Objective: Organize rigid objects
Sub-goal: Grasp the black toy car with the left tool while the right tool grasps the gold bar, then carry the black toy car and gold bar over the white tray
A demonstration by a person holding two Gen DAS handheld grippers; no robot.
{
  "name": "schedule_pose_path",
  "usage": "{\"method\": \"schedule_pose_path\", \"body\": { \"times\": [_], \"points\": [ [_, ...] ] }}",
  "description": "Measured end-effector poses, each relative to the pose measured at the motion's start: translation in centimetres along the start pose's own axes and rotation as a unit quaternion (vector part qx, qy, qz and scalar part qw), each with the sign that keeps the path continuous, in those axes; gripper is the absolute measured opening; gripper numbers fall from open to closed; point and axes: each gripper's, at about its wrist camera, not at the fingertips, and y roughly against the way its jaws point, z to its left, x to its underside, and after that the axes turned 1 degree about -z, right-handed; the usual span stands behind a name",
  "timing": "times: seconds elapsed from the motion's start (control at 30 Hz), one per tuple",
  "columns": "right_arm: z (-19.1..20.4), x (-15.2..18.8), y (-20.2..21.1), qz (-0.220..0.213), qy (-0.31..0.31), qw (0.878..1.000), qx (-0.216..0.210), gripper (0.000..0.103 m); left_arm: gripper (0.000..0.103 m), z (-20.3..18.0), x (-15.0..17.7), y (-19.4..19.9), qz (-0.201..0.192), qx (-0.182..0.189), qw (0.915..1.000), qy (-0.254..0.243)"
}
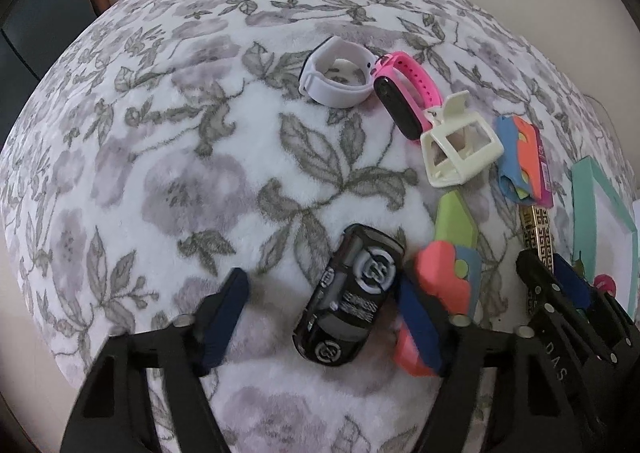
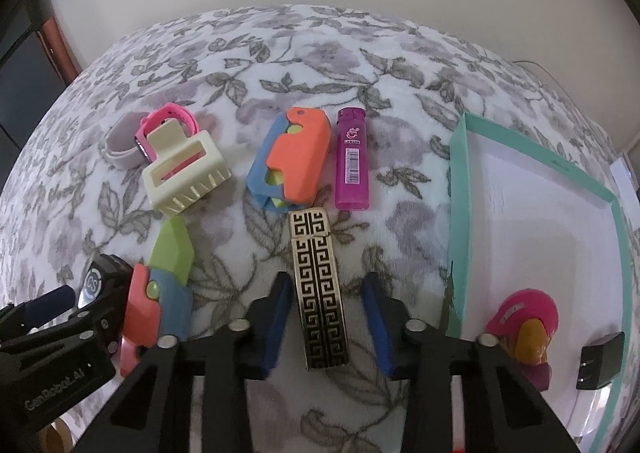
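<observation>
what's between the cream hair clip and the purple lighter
In the right wrist view, the orange-and-blue toy lies between the cream hair clip and the purple lighter, close beside the lighter.

The left gripper [image 1: 320, 313] fills the lower part of its own view, pointing steeply down, its blue-padded fingers [image 1: 222, 319] standing apart with a gap on each side. The right gripper [image 2: 326, 323] sits low in its view, likewise tilted down, its jaws parted, neither pad pressing on anything
</observation>
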Motion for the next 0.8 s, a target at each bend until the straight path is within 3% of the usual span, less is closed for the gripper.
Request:
{"method": "schedule_pose_path", "body": {
  "times": [0.13, 0.37, 0.6, 0.8],
  "points": [
    [0.5, 0.7, 0.4, 0.003, 0.016, 1.000, 0.006, 0.022, 0.061, -0.8, 0.8, 0.2, -0.008, -0.014, 0.9998, -0.016],
    [0.5, 2.0, 1.1, 0.024, 0.014, 1.000, 0.000, 0.022, 0.043, -2.3, 2.0, 0.6, -0.012, -0.021, 0.9993, -0.027],
    [-0.6, 3.2, 2.0, 0.053, -0.030, 0.997, -0.039, 0.022, 0.043, -2.6, 3.0, 1.6, 0.009, -0.031, 0.9994, -0.013],
    [-1.6, 4.0, 3.5, 0.057, -0.061, 0.995, -0.062, 0.022, 0.043, -2.8, 3.4, 4.0, -0.003, -0.036, 0.9993, -0.007]
  ]
}}
